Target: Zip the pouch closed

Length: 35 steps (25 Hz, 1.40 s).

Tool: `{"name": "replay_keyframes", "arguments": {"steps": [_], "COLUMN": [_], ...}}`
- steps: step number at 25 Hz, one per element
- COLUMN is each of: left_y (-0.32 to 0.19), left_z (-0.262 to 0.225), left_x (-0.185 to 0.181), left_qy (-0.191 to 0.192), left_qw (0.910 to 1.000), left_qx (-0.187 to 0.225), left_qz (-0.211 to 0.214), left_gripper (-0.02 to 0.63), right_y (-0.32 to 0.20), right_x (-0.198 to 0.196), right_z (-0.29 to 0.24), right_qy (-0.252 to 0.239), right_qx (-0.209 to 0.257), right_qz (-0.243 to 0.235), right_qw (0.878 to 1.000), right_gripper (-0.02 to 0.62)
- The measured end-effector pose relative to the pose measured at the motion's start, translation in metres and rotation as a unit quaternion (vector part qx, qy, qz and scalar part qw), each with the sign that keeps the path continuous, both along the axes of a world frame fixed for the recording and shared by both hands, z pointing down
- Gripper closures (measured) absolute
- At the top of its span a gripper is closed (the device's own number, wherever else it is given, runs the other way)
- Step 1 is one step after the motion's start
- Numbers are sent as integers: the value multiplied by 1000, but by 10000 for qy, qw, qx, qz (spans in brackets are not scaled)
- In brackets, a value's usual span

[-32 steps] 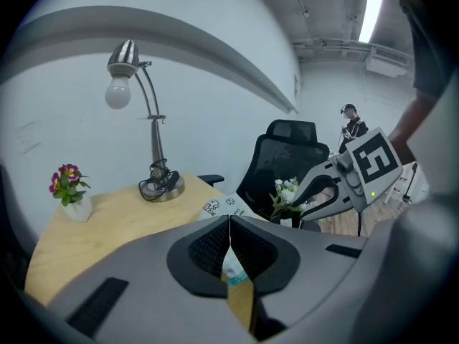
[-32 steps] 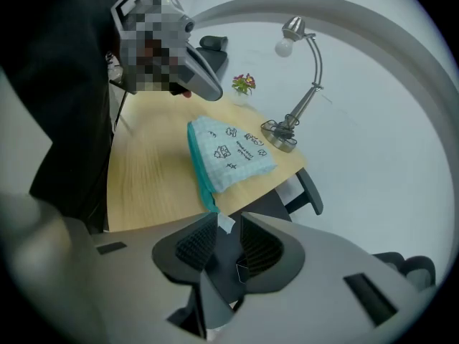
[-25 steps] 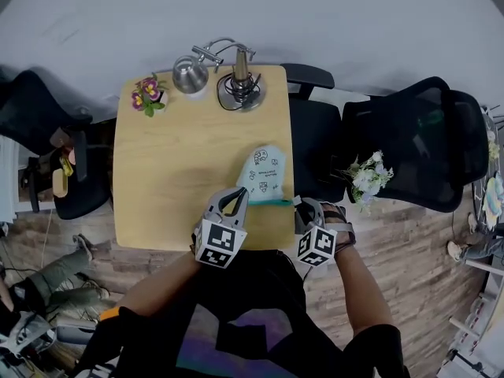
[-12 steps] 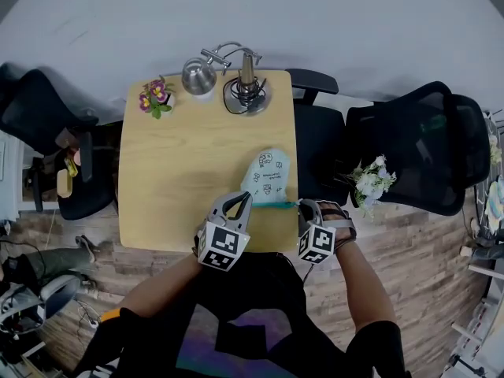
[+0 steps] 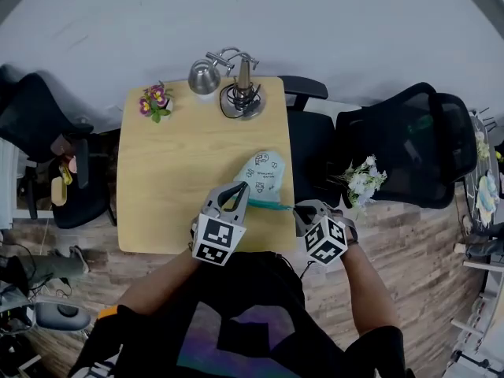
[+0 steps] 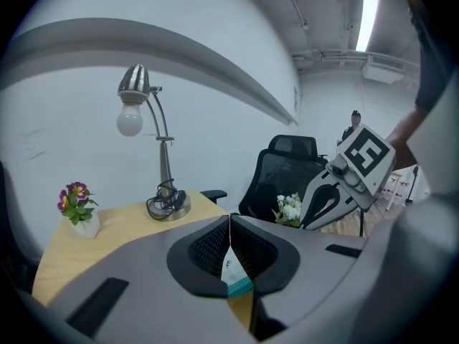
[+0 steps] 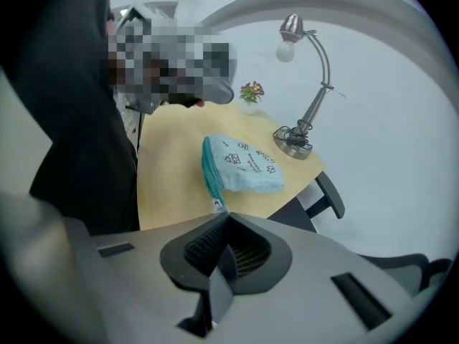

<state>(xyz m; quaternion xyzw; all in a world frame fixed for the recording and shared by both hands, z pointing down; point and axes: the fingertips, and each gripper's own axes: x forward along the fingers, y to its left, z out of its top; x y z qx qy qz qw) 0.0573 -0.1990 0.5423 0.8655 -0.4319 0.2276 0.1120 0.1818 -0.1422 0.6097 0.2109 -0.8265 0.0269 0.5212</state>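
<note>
A light blue pouch (image 5: pixel 264 178) with a teal zipper edge (image 5: pixel 270 205) lies near the wooden table's (image 5: pixel 173 164) front right corner. My left gripper (image 5: pixel 246 189) is shut on the zipper edge's left end; the teal edge shows between its jaws (image 6: pixel 237 287). My right gripper (image 5: pixel 298 208) sits at the zipper's right end. Its jaws have just been closing and now pinch the small zipper pull (image 7: pixel 218 205) at their tips (image 7: pixel 227 214). The pouch (image 7: pixel 244 165) stretches away from them. From the left gripper view, the right gripper (image 6: pixel 337 192) shows at the right.
At the table's far edge stand a desk lamp (image 5: pixel 205 75) with its base and coiled cord (image 5: pixel 242 99), and a small flower pot (image 5: pixel 153 101). Black office chairs (image 5: pixel 409 144) and white flowers (image 5: pixel 362 178) are to the right. The person's body fills the near side.
The right gripper's jaws have closed at the zipper's right end. Both grippers have risen a little, and the pouch's near edge has come up and tilted with them.
</note>
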Motion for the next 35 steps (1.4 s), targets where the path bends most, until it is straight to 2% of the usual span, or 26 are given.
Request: {"name": "replay_keyframes", "arguments": {"steps": [4,9,14,16,17,20,24,29,35], "left_y": [12,35,55,61,63,65,65,56,50], "left_z": [-22,-31,-21,-15,-13,-6,3,1,-2], "left_x": [11,33,45,52,54,57,59,58,55], "left_qy": [160,146,47,-72,-144,-371,-683,-729,-787], "left_qw": [9988,9917,9830,9778,9756,9699,9632,9660,9687], "left_qx": [145,200,-17,-52,-39,24,72,191,350], "left_qz": [431,1260,1837,2093,2190,2407,2597,2472,2326], "left_gripper": [595,595,593,542,511,474,459,459,464], "right_y": [0,-7,-8,-7,-6,-4,-2,0,-2], "right_x": [-12,-30,-41,-44,-45,-48,-53,-59,-63], "right_z": [-30,-61,-75,-76,-76,-76,-77,-77,-78], "right_qy": [-831,-1821,-2343,-2418,-2429,-2422,-2422,-2302,-2221], "right_qx": [-404,-823,-1083,-1112,-1114,-1086,-1020,-1047,-1074], "right_qz": [753,1509,1928,1970,1973,1908,1645,1209,971], "right_qw": [9929,9681,9467,9436,9432,9450,9507,9599,9642], "right_gripper": [577,577,577,577,577,577,577,577,577]}}
